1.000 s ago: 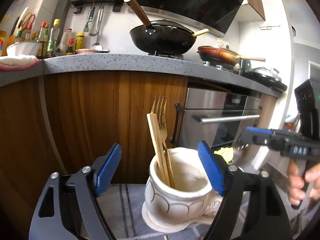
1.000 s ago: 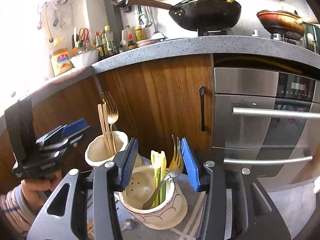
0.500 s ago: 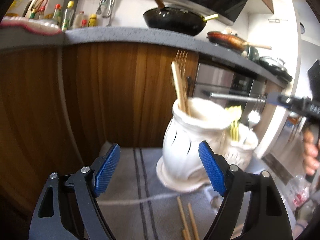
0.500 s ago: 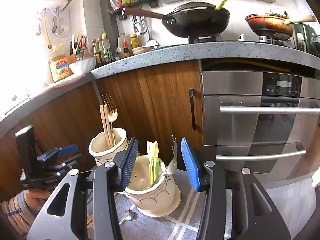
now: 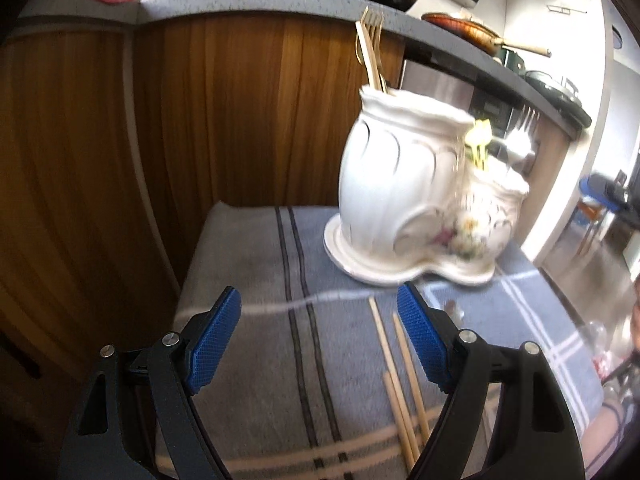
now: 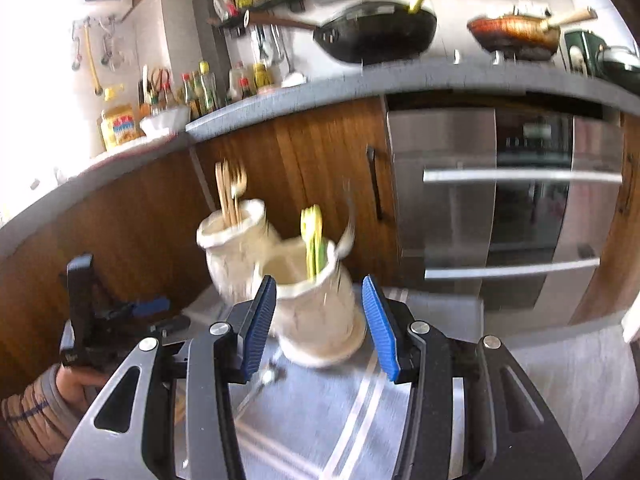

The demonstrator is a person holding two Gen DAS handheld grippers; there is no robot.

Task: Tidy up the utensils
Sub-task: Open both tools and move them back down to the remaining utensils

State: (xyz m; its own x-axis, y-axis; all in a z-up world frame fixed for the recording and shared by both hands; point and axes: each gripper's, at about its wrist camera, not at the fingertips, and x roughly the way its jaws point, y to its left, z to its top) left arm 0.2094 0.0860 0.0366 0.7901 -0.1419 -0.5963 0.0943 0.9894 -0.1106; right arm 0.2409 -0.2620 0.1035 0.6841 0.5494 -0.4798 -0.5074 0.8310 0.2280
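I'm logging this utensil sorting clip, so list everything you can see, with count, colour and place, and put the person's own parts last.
Ceramic holder: one, white, two joined cups, on the cloth.
Wooden chopsticks: at least three, tan, loose on the cloth by the left gripper.
Gold fork: one, upright with wooden sticks in the taller cup.
Yellow-green utensils: a few, in the shorter cup.
Silver fork: one, in the shorter cup.
Spoon: one, silver, on the cloth, blurred.
Cloth: one, grey, striped.
Wok: one, black, on the counter.
Frying pan: one, reddish, right of the wok.
Oven: one, steel.
Left gripper: black, blue pads, open.
Right gripper: same, open, empty.
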